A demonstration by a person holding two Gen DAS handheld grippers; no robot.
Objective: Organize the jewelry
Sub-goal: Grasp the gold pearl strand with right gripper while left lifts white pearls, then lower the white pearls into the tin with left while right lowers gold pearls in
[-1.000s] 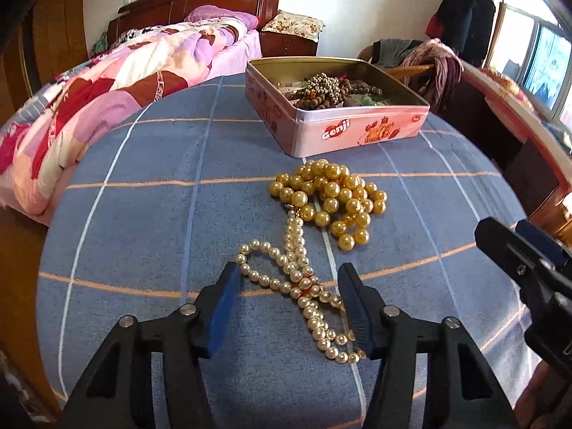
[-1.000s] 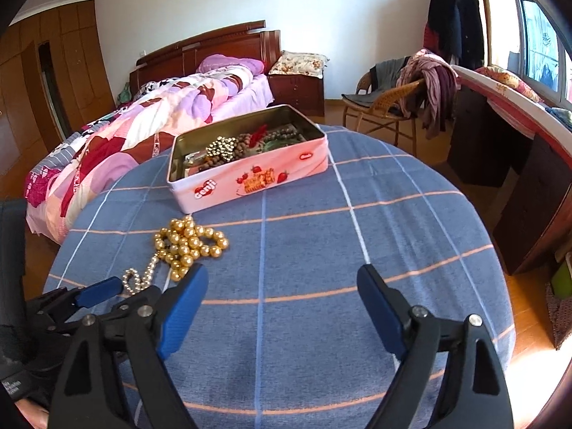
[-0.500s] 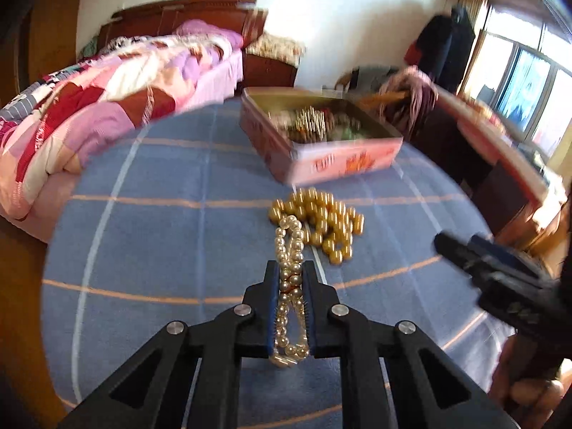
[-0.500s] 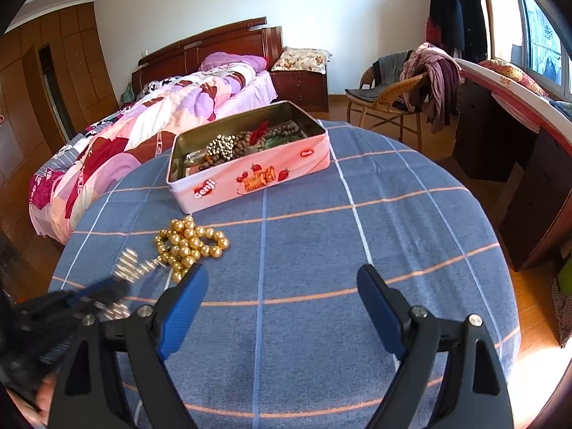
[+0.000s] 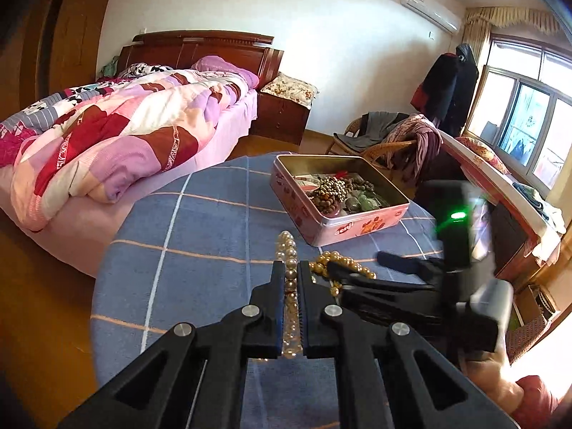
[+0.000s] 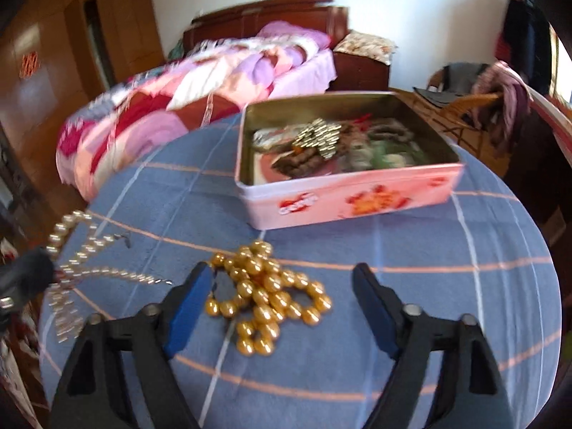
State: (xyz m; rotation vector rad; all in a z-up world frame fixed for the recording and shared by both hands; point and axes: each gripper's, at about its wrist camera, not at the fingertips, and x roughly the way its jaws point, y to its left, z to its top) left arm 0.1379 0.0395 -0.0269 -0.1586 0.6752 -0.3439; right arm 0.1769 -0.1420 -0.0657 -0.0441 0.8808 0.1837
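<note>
My left gripper point(image 5: 291, 268) is shut on a white pearl necklace point(image 5: 289, 250) and holds it up above the blue checked table; the strand hangs blurred at the left of the right wrist view point(image 6: 75, 246). A gold bead necklace point(image 6: 266, 291) lies bunched on the table, and it also shows in the left wrist view point(image 5: 338, 262). My right gripper point(image 6: 282, 279) is open, its fingers on either side of the gold beads, just above them. A pink tin point(image 6: 350, 196) with several pieces of jewelry inside stands behind.
The round table point(image 6: 447, 268) has a blue checked cloth. A bed with a pink quilt point(image 5: 118, 132) lies beyond its left edge. A wicker chair with clothes point(image 5: 397, 139) and a desk point(image 5: 500, 186) stand to the right.
My left gripper has lifted the pearl necklace off the table. My right gripper has moved left and forward, over the gold beads, closer to the tin.
</note>
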